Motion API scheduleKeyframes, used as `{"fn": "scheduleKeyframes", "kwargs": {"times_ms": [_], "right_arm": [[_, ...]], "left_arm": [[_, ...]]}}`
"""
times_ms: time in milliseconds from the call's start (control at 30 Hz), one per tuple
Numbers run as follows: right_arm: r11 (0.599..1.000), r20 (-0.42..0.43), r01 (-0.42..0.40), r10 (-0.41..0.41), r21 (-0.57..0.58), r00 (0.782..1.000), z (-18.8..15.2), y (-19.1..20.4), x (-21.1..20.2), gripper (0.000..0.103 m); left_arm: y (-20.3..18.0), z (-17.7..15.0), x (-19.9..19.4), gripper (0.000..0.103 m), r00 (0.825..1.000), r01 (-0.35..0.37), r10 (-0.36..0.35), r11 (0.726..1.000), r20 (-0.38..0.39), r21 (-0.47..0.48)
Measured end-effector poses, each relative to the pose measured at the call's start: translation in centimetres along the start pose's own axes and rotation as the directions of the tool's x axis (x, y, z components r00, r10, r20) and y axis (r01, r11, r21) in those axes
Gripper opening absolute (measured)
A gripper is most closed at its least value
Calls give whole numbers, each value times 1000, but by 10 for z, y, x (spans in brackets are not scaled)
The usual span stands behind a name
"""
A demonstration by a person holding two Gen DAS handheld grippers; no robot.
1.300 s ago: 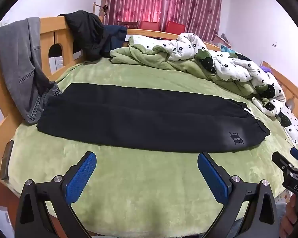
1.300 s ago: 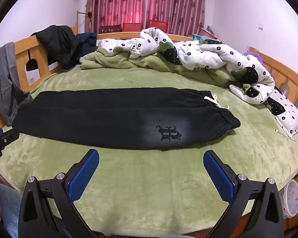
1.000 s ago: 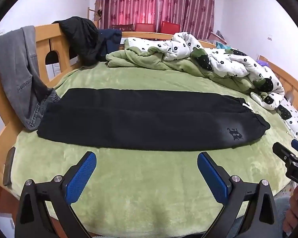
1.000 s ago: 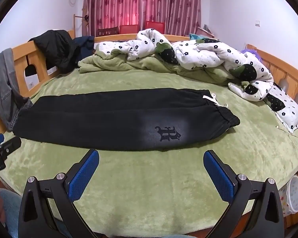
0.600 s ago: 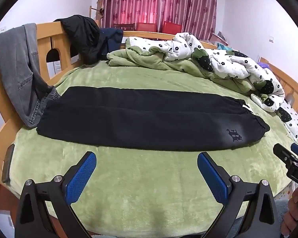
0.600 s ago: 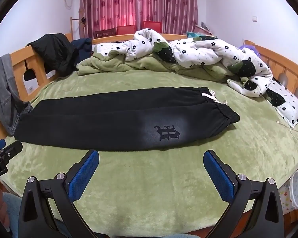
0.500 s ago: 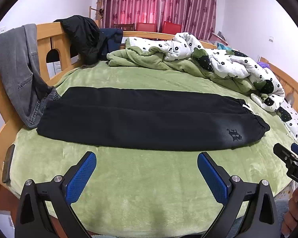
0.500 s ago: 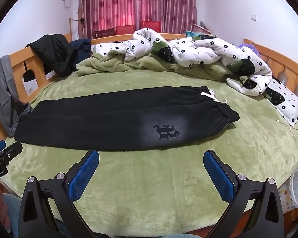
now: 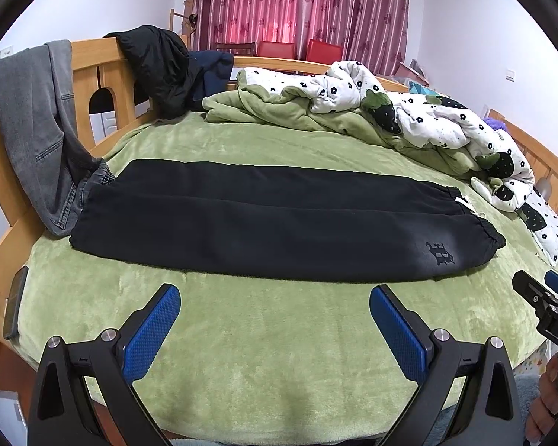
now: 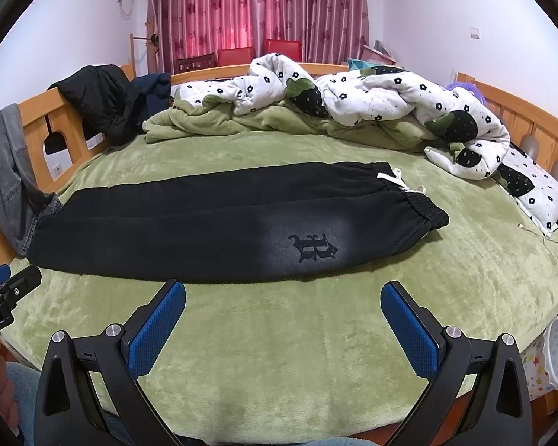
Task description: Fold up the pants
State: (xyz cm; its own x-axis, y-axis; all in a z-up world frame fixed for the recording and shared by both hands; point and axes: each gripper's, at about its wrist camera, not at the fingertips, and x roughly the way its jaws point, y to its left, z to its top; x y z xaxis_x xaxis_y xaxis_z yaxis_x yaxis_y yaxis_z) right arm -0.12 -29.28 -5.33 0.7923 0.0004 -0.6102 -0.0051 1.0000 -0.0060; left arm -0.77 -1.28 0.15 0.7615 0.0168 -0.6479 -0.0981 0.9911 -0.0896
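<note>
A green blanket [image 9: 279, 334] is covering the bed beneath your grippers. The black pants [image 9: 279, 219] are lying flat (legs together, waistband toward your right) just ahead of both. You are holding your left gripper [image 9: 273, 319] and right gripper [image 10: 282, 316] spread wide, gripping nothing.

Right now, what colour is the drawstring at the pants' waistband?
White, against the black pants. The drawstring shows best in the right wrist view.
</note>
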Motion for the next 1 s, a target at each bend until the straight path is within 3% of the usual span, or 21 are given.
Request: {"fn": "scheduleKeyframes", "kwargs": {"times_ms": [1000], "right_arm": [[1000, -2, 0, 0, 0, 1000, -1, 1, -1, 103]], "left_arm": [[-1, 1, 0, 102, 1000, 2, -2, 1000, -2, 0]]}}
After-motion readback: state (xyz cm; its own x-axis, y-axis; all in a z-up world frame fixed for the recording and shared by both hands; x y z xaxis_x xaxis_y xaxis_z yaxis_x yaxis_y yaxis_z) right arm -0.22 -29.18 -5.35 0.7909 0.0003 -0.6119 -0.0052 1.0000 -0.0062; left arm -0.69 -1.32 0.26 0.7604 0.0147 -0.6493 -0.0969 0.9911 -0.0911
